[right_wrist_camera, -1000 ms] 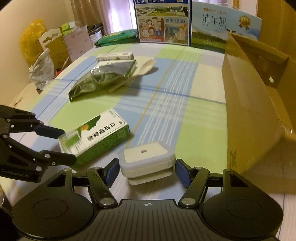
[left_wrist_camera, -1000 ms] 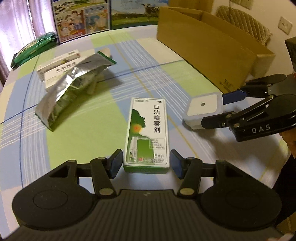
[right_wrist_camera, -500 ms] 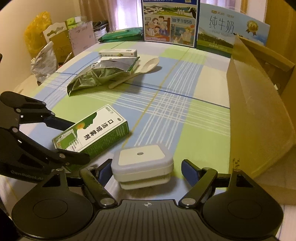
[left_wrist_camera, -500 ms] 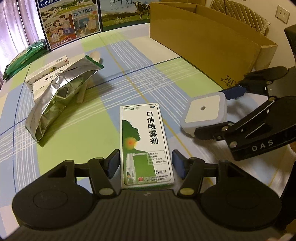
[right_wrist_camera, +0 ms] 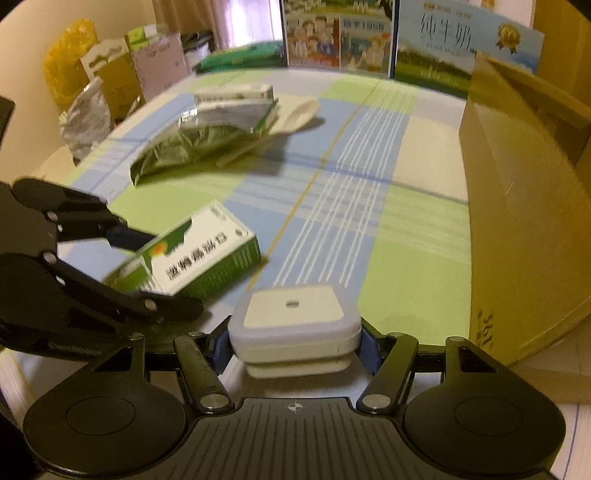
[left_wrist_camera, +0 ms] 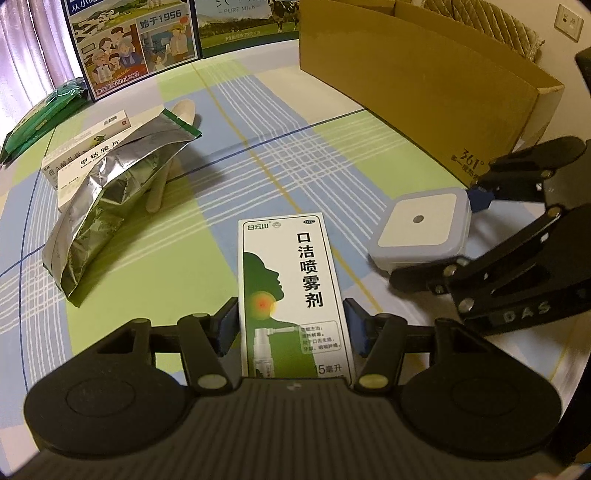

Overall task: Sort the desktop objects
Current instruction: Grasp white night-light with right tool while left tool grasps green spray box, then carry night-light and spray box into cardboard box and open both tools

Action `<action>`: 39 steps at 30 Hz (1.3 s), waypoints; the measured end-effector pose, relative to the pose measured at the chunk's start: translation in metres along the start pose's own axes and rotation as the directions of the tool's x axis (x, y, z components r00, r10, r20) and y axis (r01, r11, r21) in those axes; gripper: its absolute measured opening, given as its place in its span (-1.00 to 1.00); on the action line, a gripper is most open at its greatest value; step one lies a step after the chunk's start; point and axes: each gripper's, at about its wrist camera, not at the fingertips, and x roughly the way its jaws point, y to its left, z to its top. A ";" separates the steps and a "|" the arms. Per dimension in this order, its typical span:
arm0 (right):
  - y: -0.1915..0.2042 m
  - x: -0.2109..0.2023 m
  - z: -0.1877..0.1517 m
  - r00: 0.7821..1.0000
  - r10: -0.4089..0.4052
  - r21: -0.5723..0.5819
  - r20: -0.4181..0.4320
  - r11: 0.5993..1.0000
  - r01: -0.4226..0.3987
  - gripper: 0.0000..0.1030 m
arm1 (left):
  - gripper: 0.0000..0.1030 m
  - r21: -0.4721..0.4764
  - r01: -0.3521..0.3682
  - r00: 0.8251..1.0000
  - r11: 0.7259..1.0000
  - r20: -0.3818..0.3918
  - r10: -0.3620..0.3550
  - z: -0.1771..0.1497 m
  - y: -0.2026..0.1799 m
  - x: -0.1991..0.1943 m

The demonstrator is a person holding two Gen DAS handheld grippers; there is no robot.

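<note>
Gripping the green-and-white cardboard spray box (left_wrist_camera: 295, 295) at lower centre, the left gripper (left_wrist_camera: 290, 328) is pressing both pads against its sides, while the right gripper (right_wrist_camera: 295, 341) is clamping the white square plastic case (right_wrist_camera: 295, 321) beside the brown cardboard carton (right_wrist_camera: 524, 206) at right.

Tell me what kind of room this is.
Probably a home living or dining room: a checked tablecloth, milk cartons against curtains, and a padded chair by a wall socket.

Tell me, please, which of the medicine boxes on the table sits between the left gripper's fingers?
The green-and-white spray box, between the left gripper fingers. The other two boxes lie far off, partly under the foil bag.
</note>
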 end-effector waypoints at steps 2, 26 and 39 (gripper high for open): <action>0.000 -0.002 0.000 1.000 -0.008 -0.002 0.005 1.000 0.008 0.20 | 0.00 0.004 -0.004 1.000 1.000 -0.006 0.004 0.000 0.000 0.000; -0.010 -0.096 0.034 0.920 -0.138 0.054 0.367 0.990 0.128 0.19 | -0.01 -0.080 -0.038 0.988 0.996 0.149 0.050 0.048 0.003 -0.051; -0.069 -0.144 0.039 0.825 -0.338 0.232 0.453 0.938 0.256 0.19 | -0.01 -0.083 0.016 0.962 0.996 0.272 0.007 0.107 -0.034 -0.073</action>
